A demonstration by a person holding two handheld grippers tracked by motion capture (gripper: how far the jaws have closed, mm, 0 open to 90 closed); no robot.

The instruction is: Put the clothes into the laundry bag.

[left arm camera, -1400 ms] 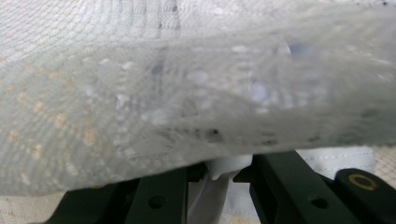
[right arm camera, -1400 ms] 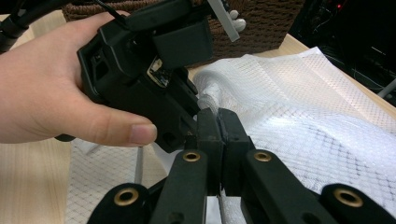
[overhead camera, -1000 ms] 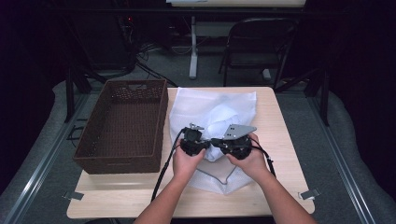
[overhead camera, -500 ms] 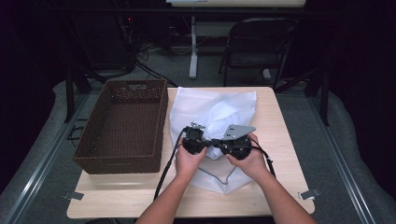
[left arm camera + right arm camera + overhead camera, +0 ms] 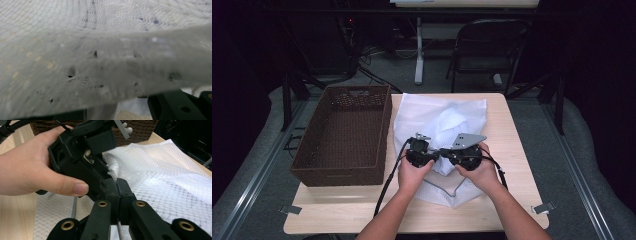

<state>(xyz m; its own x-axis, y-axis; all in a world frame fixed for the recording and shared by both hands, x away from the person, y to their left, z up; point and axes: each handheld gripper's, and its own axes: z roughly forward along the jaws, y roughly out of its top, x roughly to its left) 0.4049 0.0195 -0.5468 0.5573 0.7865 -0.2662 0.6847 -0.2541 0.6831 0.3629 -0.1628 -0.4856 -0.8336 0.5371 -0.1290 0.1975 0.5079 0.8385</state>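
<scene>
A white mesh bag (image 5: 452, 112) lies spread on the wooden table (image 5: 517, 150). Both hands meet over its middle. My right gripper (image 5: 117, 186) is shut, with the mesh (image 5: 162, 177) pinched at its tips and a white strip running between its jaws. My left gripper (image 5: 418, 151) is held right against it, tip to tip, a thumb along its black body (image 5: 80, 162). In the left gripper view a blurred fold of mesh (image 5: 100, 55) drapes over the jaws and hides their tips; their lower parts stand well apart. A grey wire hanger (image 5: 447, 189) lies under the mesh near the hands.
A brown woven basket (image 5: 384, 125) stands at the table's left, close beside the bag. Behind the table are a folding chair (image 5: 489, 45) and a stand's leg (image 5: 418, 55). Bare tabletop runs along the front and right edges.
</scene>
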